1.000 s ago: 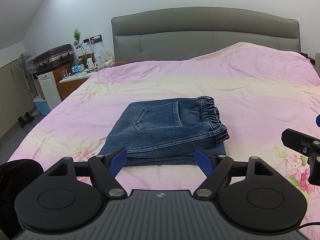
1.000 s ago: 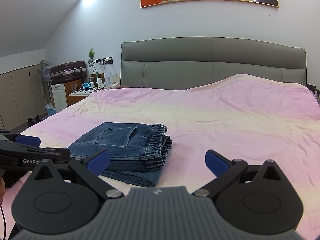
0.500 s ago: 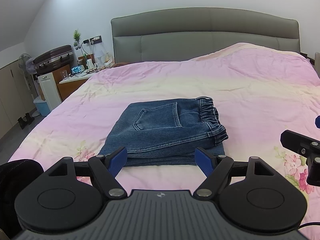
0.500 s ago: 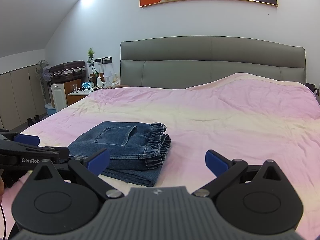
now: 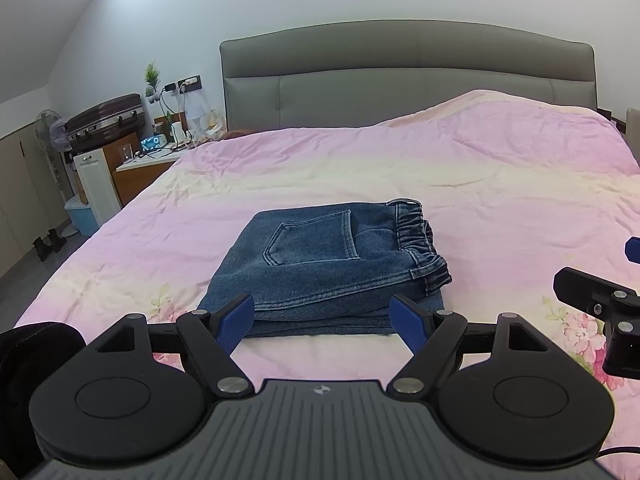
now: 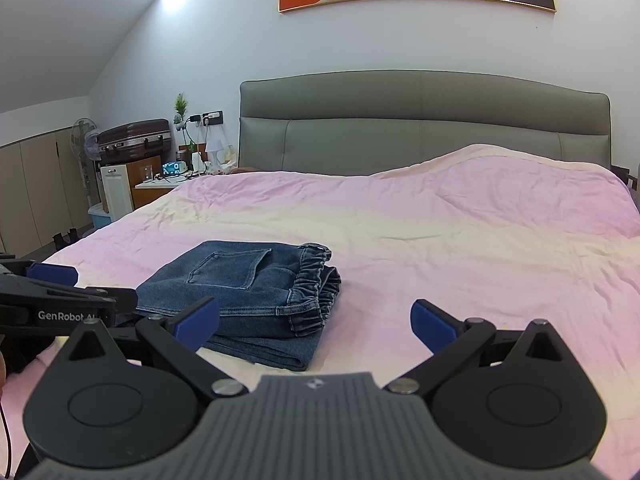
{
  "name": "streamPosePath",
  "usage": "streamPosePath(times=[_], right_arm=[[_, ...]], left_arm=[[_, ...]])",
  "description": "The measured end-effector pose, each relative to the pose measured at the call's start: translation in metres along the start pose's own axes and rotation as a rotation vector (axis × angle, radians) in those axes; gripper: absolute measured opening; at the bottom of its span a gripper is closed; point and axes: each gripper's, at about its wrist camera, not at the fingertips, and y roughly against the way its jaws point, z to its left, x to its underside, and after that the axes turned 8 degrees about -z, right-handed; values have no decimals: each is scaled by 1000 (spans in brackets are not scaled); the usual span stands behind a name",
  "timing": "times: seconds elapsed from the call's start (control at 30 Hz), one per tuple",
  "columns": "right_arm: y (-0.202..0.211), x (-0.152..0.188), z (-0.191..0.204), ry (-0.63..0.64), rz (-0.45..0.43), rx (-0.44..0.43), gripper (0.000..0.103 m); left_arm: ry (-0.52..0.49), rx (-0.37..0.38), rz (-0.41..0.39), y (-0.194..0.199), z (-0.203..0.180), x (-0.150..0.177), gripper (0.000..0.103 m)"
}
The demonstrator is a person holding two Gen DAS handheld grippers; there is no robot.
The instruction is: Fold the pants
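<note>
**Pants look folded, both grippers off them**

Pants (image 5: 328, 268) lie as a compact denim stack on the pink bed (image 5: 500, 200), back pocket up, elastic waistband on the stack's right edge.

Your left gripper (image 5: 322, 318): jaws apart, nothing between the pads. The stack is dead ahead at 12 o'clock, its near edge just beyond the fingertips. I can't tell whether the tips touch the cloth.

Your right gripper (image 6: 316, 322): jaws wide apart, also empty. The stack is at about 11 o'clock from it, the waistband corner closest, and bare sheet fills most of its gap.

Key relation: the stack's long axis runs 9-to-3 across your left gripper, so the folded near edge faces it square on. Left is the nearer, better-aligned tool; right only reaches the waistband end.

My read: the task is at or near done. If you want a tidy-up, the lower layer sticks out a bit at the near right corner. Nudge it from the left side rather than re-gripping, since a pinch could pull the top layer and open the fold.
</note>
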Motion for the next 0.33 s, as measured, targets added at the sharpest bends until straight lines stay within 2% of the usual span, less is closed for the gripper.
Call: streamPosePath(times=[0.33], right_arm=[[0, -1, 1, -1, 3, 2, 98]], left_arm=[[2, 18, -10, 1, 0, -2, 90]])
